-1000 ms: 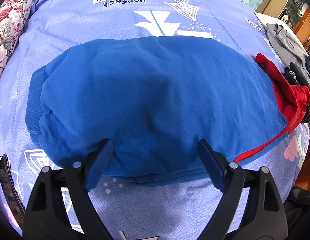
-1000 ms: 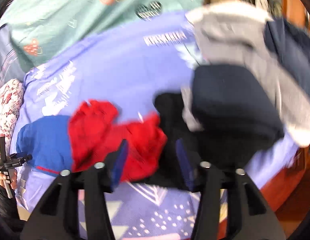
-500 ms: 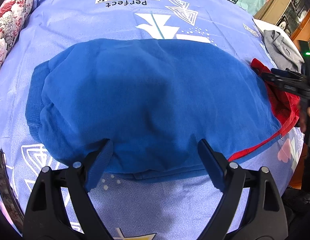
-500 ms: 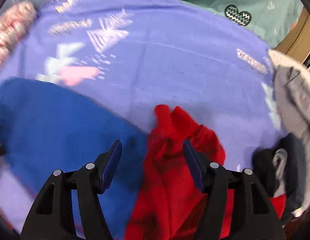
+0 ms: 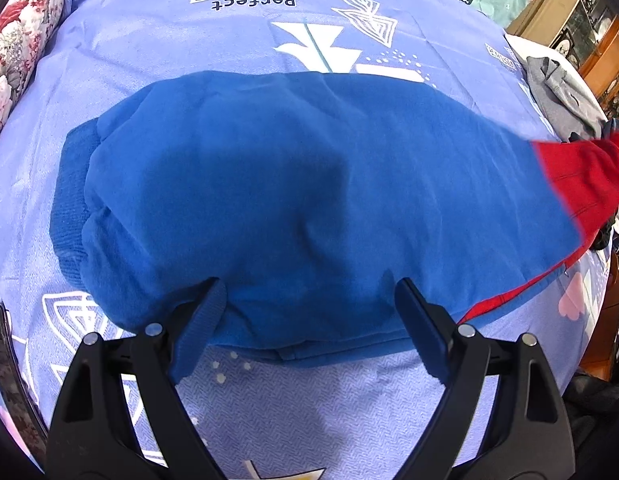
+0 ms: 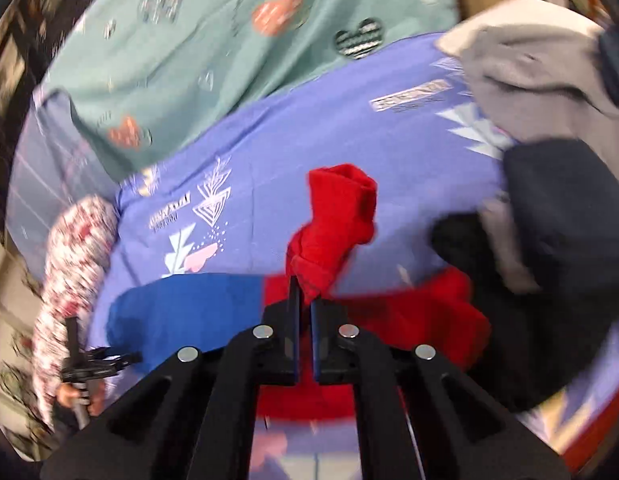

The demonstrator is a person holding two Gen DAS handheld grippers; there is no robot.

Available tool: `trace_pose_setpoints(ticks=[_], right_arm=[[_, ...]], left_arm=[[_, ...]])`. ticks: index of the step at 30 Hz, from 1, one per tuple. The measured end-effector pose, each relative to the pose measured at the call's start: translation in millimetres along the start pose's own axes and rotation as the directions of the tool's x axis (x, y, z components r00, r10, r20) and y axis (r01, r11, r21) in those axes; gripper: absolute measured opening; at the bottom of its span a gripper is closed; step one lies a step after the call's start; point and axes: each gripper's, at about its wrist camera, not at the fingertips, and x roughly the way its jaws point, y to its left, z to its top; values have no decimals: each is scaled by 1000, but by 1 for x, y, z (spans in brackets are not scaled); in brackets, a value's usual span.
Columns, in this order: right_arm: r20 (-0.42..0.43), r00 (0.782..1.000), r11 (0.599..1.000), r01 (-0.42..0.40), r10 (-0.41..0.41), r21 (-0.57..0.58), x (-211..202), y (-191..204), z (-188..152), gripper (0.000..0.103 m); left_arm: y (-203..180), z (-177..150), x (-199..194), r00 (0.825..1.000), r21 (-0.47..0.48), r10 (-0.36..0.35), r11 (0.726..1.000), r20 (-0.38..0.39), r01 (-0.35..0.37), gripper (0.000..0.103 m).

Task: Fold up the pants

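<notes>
Purple bedsheet [image 5: 157,60], pants [image 5: 309,184] between spread left tongs [image 5: 309,312], right tongs [image 6: 305,300] pinching red cuff [image 6: 333,224]

Floral pillow [image 5: 17,52] beside printed lilac bedsheet [image 5: 157,48]

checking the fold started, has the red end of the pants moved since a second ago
Yes. The red end is now lifted off the purple sheet, pinched in the right tool; earlier it lay crumpled flat beside the dark clothes.

The pants [image 5: 309,184], blue with a red lower part, are lying spread flat across the middle of the bed, ribbed waistband toward its left edge. The red end [image 6: 333,224] is rising off the bed in a bunched, lifted fold near the right edge.
</notes>
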Motion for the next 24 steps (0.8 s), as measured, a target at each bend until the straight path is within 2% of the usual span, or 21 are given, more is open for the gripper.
trace_pose_setpoints(ticks=[2, 3, 7, 10, 12, 14, 15, 16, 18, 19, 21, 24], right_arm=[[-3, 1000, 1000, -1, 1, 31, -19, -16, -18, 4], [-20, 999, 999, 26, -26, 29, -20, -22, -29, 4], [-71, 992, 993, 112, -109, 48, -3, -44, -46, 5], [-128, 969, 976, 214, -209, 25, 18, -56, -55, 15], [-137, 975, 980, 187, -178, 61, 15, -61, -57, 21], [-117, 975, 981, 193, -187, 38, 4, -56, -55, 33], [-103, 971, 976, 216, -214, 17, -2, -51, -53, 46], [-70, 962, 965, 263, -264, -17, -13, -44, -51, 56], [-8, 951, 948, 309, -310, -70, -27, -33, -47, 62], [22, 948, 943, 317, -316, -99, -34, -24, -45, 69], [68, 949, 939, 315, -308, -142, -36, -10, -39, 73], [85, 935, 905, 354, -343, -235, -14, 10, -35, 73]], left_arm=[[1, 0, 1, 1000, -6, 1, 1000, -2, -1, 87], [1, 0, 2, 1000, -10, 1, 1000, -3, -1, 87], [0, 1, 2, 1000, -15, 7, 1000, -9, -7, 87], [-1, 1, 2, 1000, -12, 19, 1000, -14, -19, 87], [-1, 0, 0, 1000, -11, 27, 1000, -15, -28, 87], [-1, -1, -3, 999, -12, 37, 999, -14, -37, 87], [-1, -2, -5, 999, -13, 40, 999, -13, -40, 87], [-1, -3, -7, 999, -14, 38, 999, -11, -38, 87], [-1, -4, -11, 999, -16, 40, 999, -1, -40, 87], [0, -4, -13, 999, -15, 41, 999, 3, -41, 87], [-1, -5, -18, 999, -13, 35, 999, 20, -34, 87], [-3, -5, -22, 999, -8, 31, 1000, 35, -30, 87]])
